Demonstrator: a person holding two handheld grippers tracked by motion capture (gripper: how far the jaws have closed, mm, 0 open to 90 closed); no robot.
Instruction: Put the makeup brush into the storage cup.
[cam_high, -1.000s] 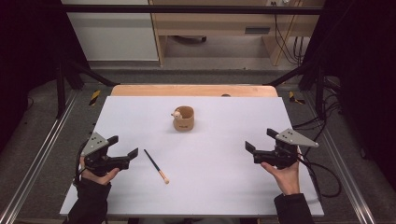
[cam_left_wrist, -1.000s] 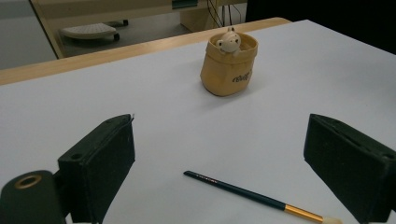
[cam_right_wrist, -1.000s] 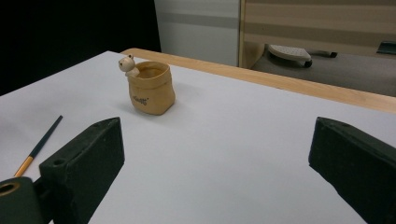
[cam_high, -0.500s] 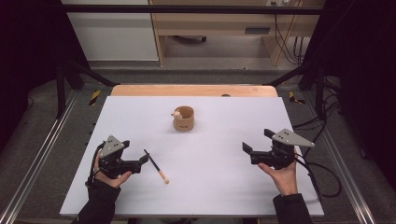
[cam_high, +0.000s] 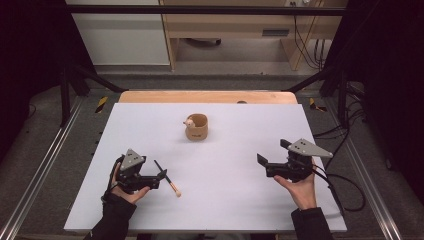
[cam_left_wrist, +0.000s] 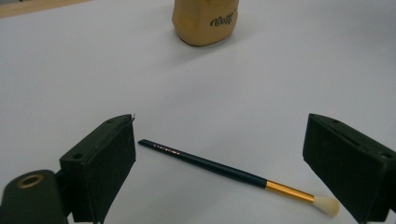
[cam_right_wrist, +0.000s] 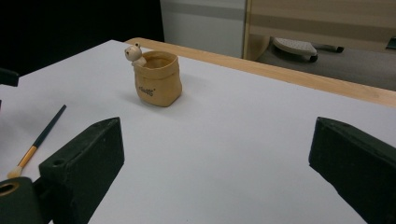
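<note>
up close, the left hand-held gripper (cam_left_wrist: 219, 163) gapes around the brush (cam_left_wrist: 233, 171), whose red lettering shows.

Layout relative to the cup (cam_high: 197, 127): the brush (cam_high: 168, 179) lies on the table (cam_high: 230, 200) nearer the person and leftward; the left gripper (cam_high: 159, 176) flanks it; the right gripper (cam_high: 260, 159) sits rightward.

We wore dark long sleeves (cam_high: 114, 220) that ended at our wrists; our left gripper (cam_high: 159, 176) and right gripper (cam_high: 262, 160) were black bodies, each topped behind the fingers by a grey three-cornered plate (cam_high: 131, 160) dotted with small screws; the fingers (cam_left_wrist: 100, 170) were blocky black pads with small round holes near their bases; a black cable (cam_high: 345, 189) trailed behind the right one; a brass-ringed hole (cam_left_wrist: 30, 181) sat below the left finger.
</note>
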